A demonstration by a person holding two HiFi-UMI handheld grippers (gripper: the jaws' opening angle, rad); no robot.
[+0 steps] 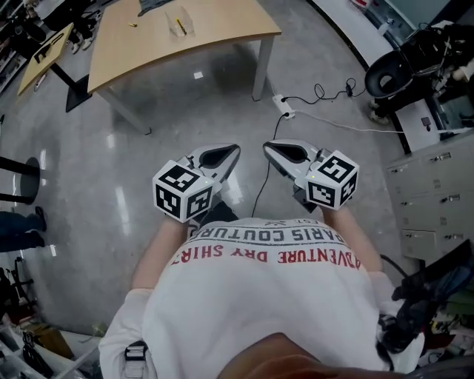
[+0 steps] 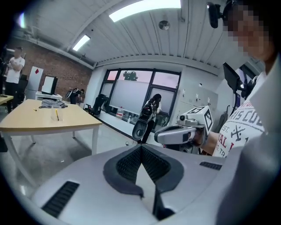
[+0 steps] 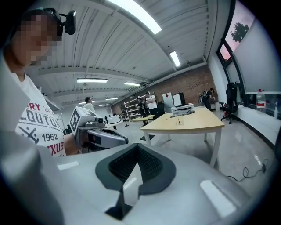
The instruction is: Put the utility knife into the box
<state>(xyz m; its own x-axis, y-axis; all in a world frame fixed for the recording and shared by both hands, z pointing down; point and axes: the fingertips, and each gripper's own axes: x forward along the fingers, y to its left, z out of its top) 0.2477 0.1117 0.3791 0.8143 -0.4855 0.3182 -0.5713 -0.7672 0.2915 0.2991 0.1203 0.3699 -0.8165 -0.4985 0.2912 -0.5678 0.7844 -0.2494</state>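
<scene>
Both grippers are held close to my chest, over the floor and far from the wooden table [image 1: 215, 29]. The left gripper [image 1: 235, 151] is shut with nothing in it, its dark pads meeting at the tip [image 2: 141, 147]. The right gripper [image 1: 267, 147] is shut and empty too [image 3: 137, 147]. On the table stands a small clear box [image 1: 180, 23] [image 2: 57, 115] [image 3: 178, 120] with a thin yellow item inside. A small yellow object [image 1: 132, 24] lies on the tabletop to its left. I cannot tell which one is the utility knife.
A grey cloth [image 2: 52, 104] lies at the table's far end. A power strip [image 1: 285, 112] with cables lies on the floor by the table leg. Grey drawer cabinets [image 1: 429, 192] stand at the right, black equipment [image 1: 400, 66] behind them. A person's legs [image 1: 18, 222] show at the left edge.
</scene>
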